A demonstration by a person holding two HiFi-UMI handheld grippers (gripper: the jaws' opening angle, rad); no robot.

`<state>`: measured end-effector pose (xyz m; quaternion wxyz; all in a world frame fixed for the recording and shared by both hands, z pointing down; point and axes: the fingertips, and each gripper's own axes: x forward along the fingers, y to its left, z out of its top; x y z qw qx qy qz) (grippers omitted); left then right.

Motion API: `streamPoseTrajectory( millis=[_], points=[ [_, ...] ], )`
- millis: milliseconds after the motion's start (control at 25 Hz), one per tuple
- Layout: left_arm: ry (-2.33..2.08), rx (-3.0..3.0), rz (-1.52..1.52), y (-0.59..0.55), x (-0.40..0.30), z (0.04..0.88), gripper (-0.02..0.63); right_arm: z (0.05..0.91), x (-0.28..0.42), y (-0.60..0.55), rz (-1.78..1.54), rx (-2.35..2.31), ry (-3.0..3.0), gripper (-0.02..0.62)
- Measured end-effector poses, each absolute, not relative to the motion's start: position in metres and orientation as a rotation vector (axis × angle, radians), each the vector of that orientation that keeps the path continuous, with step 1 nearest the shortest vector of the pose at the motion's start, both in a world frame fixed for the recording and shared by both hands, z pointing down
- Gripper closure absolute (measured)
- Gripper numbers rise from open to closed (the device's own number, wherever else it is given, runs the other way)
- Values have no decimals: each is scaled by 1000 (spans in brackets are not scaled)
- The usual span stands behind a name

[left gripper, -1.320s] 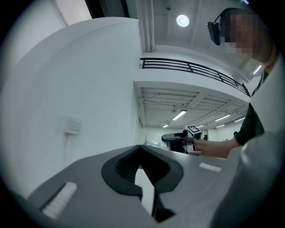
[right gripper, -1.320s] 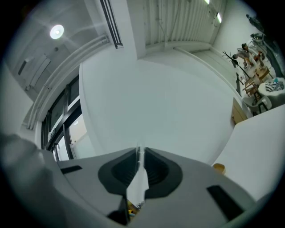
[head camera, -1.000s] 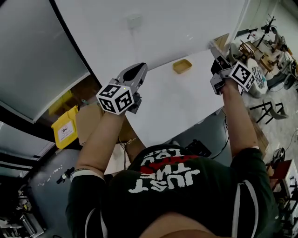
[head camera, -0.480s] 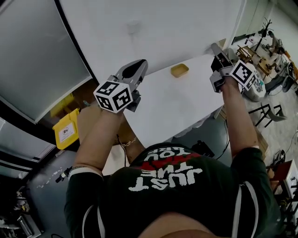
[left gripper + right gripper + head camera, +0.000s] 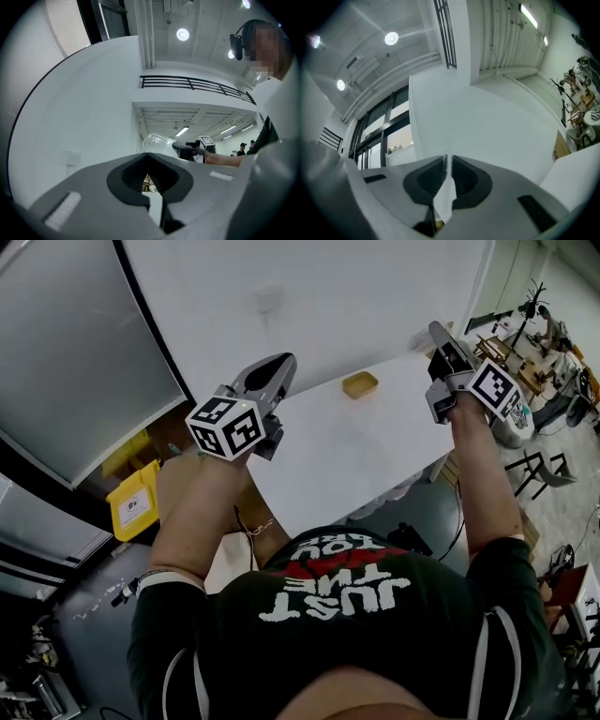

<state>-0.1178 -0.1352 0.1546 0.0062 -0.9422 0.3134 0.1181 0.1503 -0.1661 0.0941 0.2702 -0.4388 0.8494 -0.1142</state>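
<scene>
Both grippers are held up in the air in front of the person, and neither holds anything. In the head view my left gripper [image 5: 278, 362] points up toward the white wall, its marker cube [image 5: 225, 427] nearest the camera. My right gripper [image 5: 438, 331] is raised above the far right end of the white table [image 5: 356, 442]. In the left gripper view the jaws of the left gripper [image 5: 148, 154] meet at their tips, and the right gripper [image 5: 196, 149] shows beyond them. The jaws of the right gripper [image 5: 446, 158] are closed to a thin slit.
A small yellow tray [image 5: 360, 384] lies on the table by the wall. A yellow bin [image 5: 134, 504] stands on the floor at left. Chairs and furniture [image 5: 530, 460] crowd the right side. A wall socket [image 5: 72, 157] and a railing [image 5: 197, 84] show above.
Both grippers have tilted further upward: each gripper view now shows more ceiling, lights and windows. In the head view the hands rose slightly. The jaws stayed closed.
</scene>
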Motion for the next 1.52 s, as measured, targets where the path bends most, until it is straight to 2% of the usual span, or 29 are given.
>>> streamPoseTrajectory(
  millis=[1520],
  points=[
    [975,-2947,375,-128,-117,151,609,93,146,-162,-303,-1179,2299,568]
  ],
)
